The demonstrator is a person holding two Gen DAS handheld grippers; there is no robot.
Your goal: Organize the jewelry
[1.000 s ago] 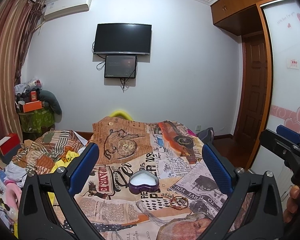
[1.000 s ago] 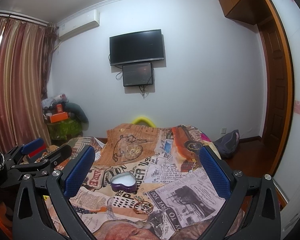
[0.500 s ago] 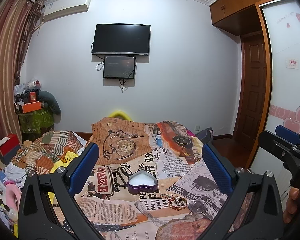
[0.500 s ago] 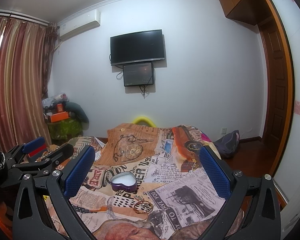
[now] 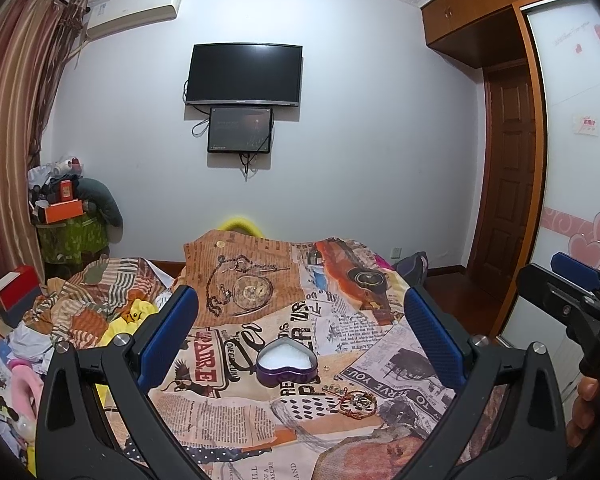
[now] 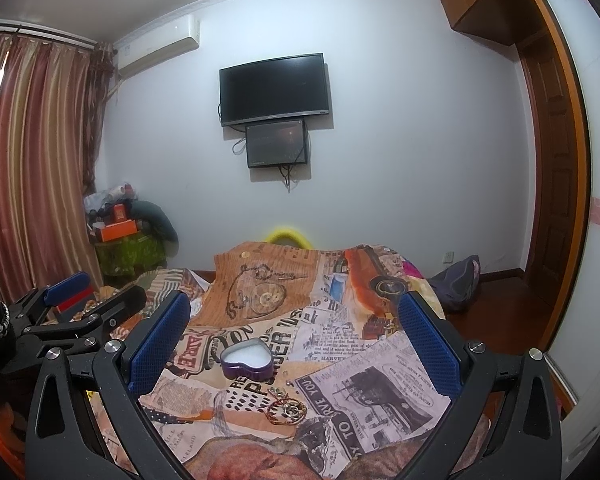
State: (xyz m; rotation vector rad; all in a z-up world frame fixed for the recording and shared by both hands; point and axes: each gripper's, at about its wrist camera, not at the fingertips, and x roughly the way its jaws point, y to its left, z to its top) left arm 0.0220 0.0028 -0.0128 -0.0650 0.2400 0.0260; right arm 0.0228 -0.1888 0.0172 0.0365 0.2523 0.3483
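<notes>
A purple heart-shaped box [image 5: 287, 366] with a white lining sits open on the newspaper-print bedspread [image 5: 236, 412]; it also shows in the right wrist view [image 6: 246, 358]. A small pile of jewelry [image 5: 354, 400], bracelets and rings, lies just in front and right of it, and shows in the right wrist view too [image 6: 286, 410]. My left gripper [image 5: 300, 332] is open and empty, held above the bed short of the box. My right gripper [image 6: 294, 334] is open and empty at a similar height. Each gripper appears at the edge of the other's view.
Crumpled clothes and bedding [image 5: 84, 312] pile on the bed's left side. A red box [image 5: 14, 292] and a cluttered stand [image 5: 68, 224] sit by the curtain. A dark bag [image 6: 458, 282] lies on the floor near the wooden door [image 5: 508, 184]. A TV [image 5: 244, 74] hangs on the far wall.
Both grippers have drifted only slightly; the scene is almost the same. Jaws stay open and nothing has been taken hold of.
</notes>
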